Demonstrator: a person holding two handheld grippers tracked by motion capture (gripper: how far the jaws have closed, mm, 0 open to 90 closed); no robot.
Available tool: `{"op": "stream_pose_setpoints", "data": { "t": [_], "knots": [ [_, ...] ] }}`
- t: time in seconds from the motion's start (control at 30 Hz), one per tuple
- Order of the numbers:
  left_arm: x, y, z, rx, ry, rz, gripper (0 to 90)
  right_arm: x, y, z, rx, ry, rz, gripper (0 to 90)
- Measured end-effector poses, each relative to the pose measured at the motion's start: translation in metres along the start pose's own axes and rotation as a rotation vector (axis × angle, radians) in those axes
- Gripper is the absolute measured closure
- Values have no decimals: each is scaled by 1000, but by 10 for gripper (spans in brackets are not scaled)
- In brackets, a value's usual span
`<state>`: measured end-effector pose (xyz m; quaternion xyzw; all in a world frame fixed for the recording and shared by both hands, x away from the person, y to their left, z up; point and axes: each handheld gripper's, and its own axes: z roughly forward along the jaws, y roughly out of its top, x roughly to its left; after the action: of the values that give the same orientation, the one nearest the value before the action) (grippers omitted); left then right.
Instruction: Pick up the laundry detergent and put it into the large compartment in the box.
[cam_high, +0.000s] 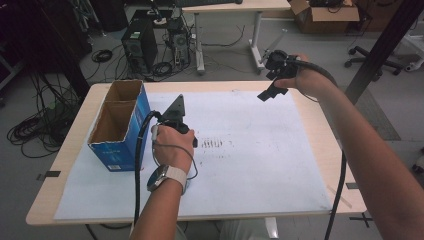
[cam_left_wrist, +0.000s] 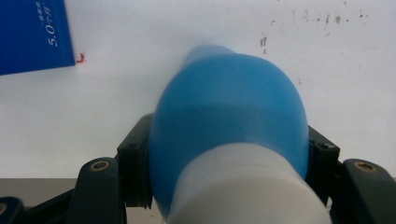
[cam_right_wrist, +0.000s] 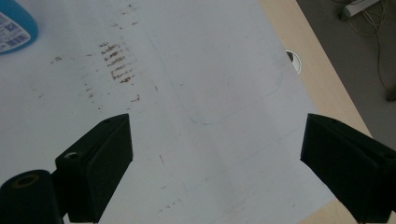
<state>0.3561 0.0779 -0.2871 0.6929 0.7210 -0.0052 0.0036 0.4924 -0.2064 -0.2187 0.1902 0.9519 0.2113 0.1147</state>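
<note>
My left gripper (cam_left_wrist: 224, 186) is clamped on a blue bottle (cam_left_wrist: 229, 126) with a white cap end (cam_left_wrist: 243, 186), both jaws pressing its sides just above the white sheet (cam_left_wrist: 116, 116) covering the table (cam_high: 320, 130). The grip sits near the white end, so I judge the bottle may pivot; I would lift slowly and keep it level. The blue cardboard box (cam_high: 120, 125) stands open-topped just to the left of that hand, the likely destination. I would clear its near wall before lowering. My right gripper (cam_right_wrist: 215, 154) hangs wide open and empty over the far right part of the table, well apart; I keep it there.
</note>
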Motion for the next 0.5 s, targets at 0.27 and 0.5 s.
{"op": "stream_pose_setpoints", "data": {
  "t": [0.27,0.5],
  "knots": [
    [1,0,-1,-1,-9,11,372,-1,-1,0,-5,-3,0,92],
    [5,1,-7,-6,-37,27,374,-1,-2,-1,-5,-3,1,92]
  ]
}}
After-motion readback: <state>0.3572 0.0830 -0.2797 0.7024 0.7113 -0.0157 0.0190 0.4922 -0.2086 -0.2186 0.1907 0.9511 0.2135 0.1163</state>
